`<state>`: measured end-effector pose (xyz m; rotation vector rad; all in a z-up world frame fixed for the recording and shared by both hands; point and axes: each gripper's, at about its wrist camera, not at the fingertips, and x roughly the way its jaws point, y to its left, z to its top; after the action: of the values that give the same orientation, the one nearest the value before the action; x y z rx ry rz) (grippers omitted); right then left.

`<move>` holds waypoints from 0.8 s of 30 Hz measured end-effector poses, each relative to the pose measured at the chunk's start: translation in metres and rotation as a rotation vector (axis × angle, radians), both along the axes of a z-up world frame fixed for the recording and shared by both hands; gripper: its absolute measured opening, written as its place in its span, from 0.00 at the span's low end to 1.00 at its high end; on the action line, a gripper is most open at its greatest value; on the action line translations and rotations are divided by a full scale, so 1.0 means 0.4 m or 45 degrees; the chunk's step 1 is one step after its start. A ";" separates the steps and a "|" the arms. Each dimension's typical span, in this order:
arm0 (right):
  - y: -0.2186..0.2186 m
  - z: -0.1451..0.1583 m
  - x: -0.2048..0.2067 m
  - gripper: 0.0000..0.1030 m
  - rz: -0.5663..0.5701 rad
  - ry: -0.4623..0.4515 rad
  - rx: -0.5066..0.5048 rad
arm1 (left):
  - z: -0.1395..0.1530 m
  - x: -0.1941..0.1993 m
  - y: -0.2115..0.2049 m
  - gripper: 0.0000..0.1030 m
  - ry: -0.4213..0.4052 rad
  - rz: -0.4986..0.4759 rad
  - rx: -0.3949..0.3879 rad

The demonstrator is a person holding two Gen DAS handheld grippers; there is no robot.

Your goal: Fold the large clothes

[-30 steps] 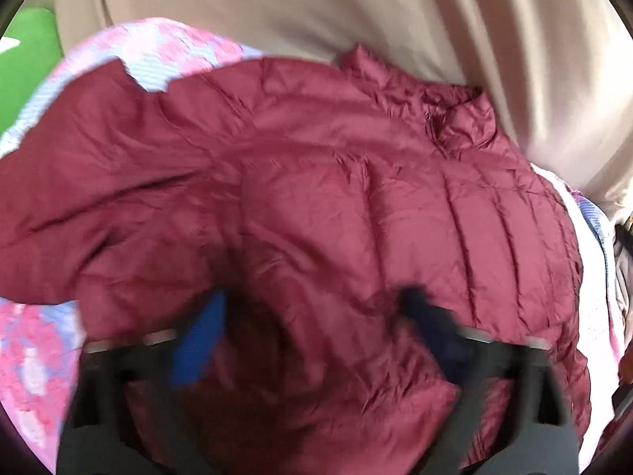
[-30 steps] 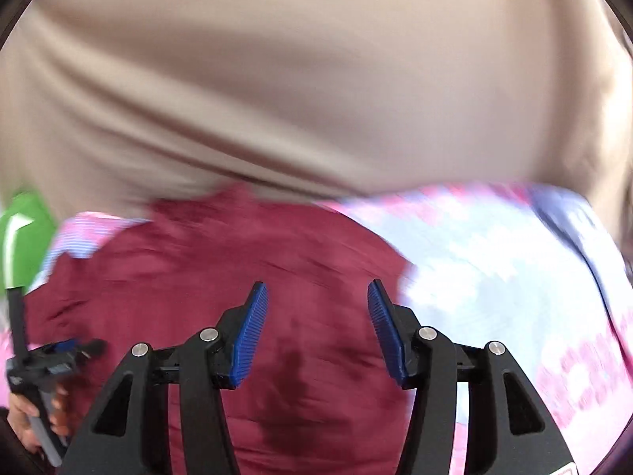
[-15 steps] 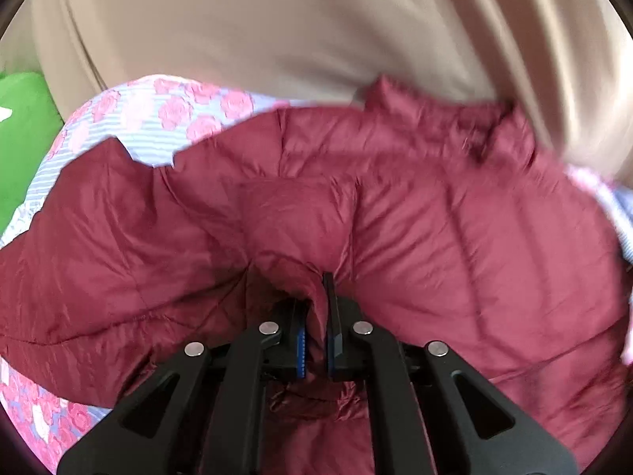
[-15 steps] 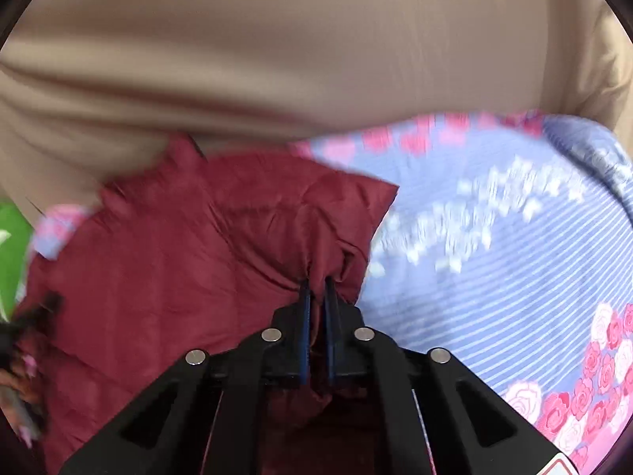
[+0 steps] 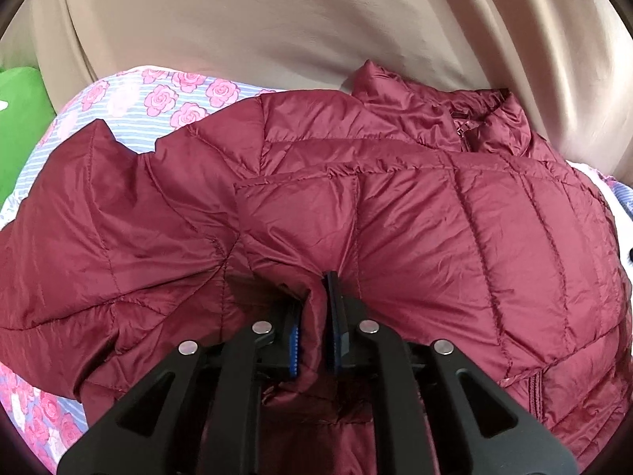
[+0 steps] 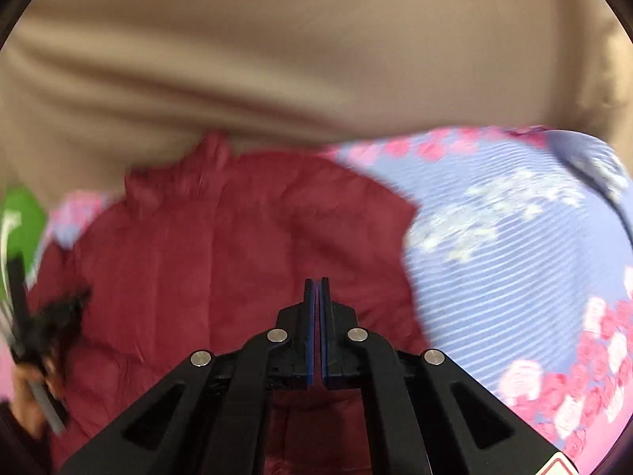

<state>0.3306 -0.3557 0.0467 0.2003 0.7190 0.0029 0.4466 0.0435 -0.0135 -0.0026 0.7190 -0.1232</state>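
**Locating the work.** Find the maroon quilted jacket point(image 5: 455, 217) spread front-up on the floral sheet point(image 5: 158, 99). Take its collar point(image 5: 486, 118) as the reference, lying at the far end against the beige drape point(image 5: 277, 19). Treat the hem as the end opposite the collar.

**Checking the grips.**
- Read the left gripper point(image 5: 314, 301) at the end of the jacket away from the collar. Jaws just closed in and then eased slightly apart again, pads pinching a raised ridge of jacket shell between them.
- Read the right gripper point(image 6: 316, 289) also at the end away from the collar, on the side where the sheet lies bare. Jaws just closed further, now pressed fully together. No cloth visible between the pads in the blurred right wrist view, so cannot tell whether any jacket is caught.

**Doing the fold well (judgement).**
- Confirm the right-hand pinch before lifting; re-grip if the slippery shell has escaped.
- Firm up the left pinch, since puffy nylon tends to slide out.
- Raise both corners together and level.
- Carry the hem toward the collar and lay it just short of the collar.
- Keep side edges aligned and avoid dragging the sheet.
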 end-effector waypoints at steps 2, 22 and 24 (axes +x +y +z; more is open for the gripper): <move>0.003 -0.072 0.045 0.00 -0.042 0.114 -0.115 | 0.002 -0.014 0.013 0.21 -0.003 -0.001 -0.017; -0.025 -0.015 -0.180 0.05 -0.103 0.104 -0.204 | 0.077 -0.224 0.362 0.53 -0.032 0.271 -0.143; 0.016 0.001 -0.246 0.08 -0.038 0.088 -0.224 | 0.080 -0.265 0.499 0.64 -0.022 0.413 -0.167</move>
<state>0.2323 -0.3492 0.0471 0.0433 0.7811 -0.0961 0.3408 0.2431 0.0184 -0.2422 0.6834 0.1399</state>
